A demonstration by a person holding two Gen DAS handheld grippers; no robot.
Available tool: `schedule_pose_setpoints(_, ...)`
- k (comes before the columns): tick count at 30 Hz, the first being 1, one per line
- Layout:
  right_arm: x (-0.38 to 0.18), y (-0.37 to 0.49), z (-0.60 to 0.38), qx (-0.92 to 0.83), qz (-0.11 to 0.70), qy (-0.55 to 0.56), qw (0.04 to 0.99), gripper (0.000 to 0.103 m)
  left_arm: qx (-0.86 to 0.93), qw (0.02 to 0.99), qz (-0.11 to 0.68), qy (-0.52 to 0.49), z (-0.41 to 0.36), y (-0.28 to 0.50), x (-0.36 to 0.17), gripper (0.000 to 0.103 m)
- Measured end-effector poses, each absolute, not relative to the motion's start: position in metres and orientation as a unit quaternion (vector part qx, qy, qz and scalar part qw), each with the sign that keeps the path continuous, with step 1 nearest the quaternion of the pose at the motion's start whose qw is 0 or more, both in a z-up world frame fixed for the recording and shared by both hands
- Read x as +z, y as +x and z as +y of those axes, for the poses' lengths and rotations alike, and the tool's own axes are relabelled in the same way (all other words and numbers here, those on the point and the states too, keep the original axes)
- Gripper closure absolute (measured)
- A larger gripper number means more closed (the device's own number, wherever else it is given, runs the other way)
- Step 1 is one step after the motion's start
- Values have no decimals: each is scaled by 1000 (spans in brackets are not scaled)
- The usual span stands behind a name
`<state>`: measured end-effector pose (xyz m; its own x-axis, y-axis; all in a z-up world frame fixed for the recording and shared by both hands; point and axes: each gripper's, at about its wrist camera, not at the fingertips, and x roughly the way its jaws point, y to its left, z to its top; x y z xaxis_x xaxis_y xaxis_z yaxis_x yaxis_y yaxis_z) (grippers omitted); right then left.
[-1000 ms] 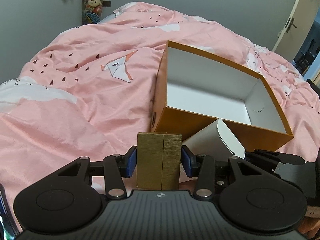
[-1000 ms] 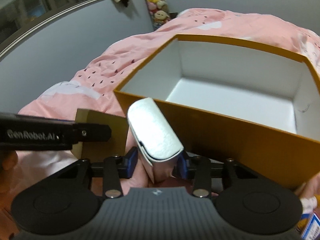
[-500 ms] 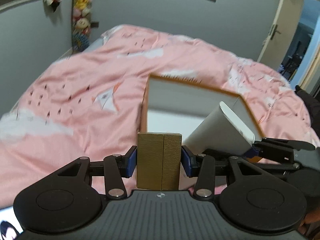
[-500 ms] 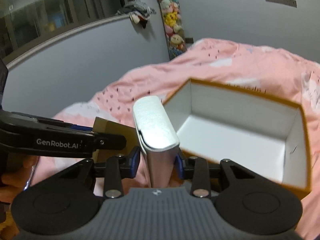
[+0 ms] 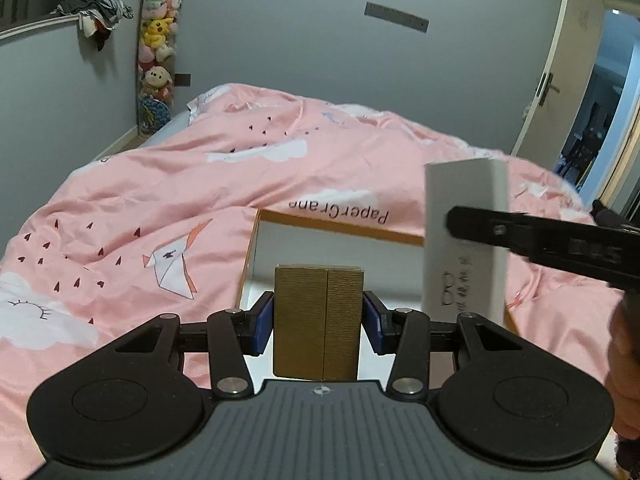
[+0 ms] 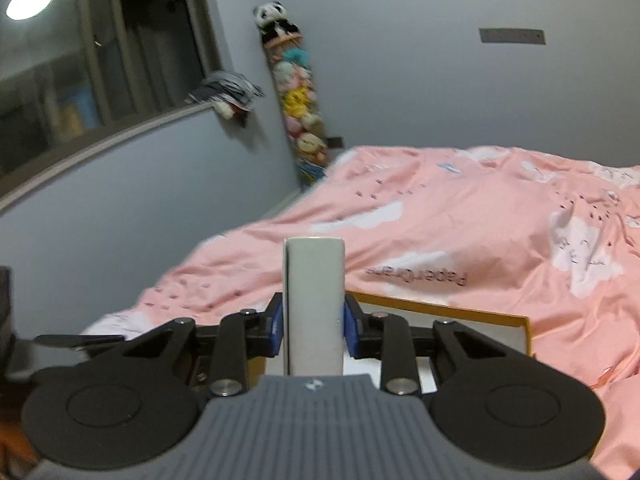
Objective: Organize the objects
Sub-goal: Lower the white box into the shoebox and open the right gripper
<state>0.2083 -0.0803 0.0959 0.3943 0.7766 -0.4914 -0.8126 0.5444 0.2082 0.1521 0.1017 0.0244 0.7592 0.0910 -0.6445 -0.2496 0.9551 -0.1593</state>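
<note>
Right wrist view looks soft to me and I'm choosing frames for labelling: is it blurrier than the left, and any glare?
Right wrist view: motion-smeared bedding; ceiling lamp reflection glaring in the window. Left wrist view: sharper, gold box crisp, white box slightly blurred, fisheye bending the door frame.

We see a bed point(image 5: 168, 200) covered by a pink quilt point(image 6: 460, 220) printed with clouds and paper cranes; directly on it lies an open orange box point(image 5: 340, 226), white inside, near the quilt's "PaperCrane" lettering
</note>
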Motion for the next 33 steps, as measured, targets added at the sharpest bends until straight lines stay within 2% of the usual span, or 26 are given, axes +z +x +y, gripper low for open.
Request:
schedule_pose_setpoints(7, 44, 234, -40, 474, 341, -22, 811, 72, 74, 927, 346, -122, 117, 158, 13, 51)
schedule_pose_setpoints(23, -58, 302, 16, 461, 575, 78, 671, 72, 72, 917, 366, -141, 145, 190, -2, 51)
schedule_pose_setpoints(27, -75, 312, 24, 428, 624, 67, 651, 71, 83, 916, 368, -136, 146, 195, -6, 51)
schedule_pose_setpoints(30, -81, 310, 28, 418, 632, 34, 651, 68, 81, 916, 370, -133, 146, 197, -7, 51)
schedule_pose_setpoints(33, -75, 303, 35, 403, 626, -19, 668, 50, 75, 916, 372, -134, 146, 199, -9, 51)
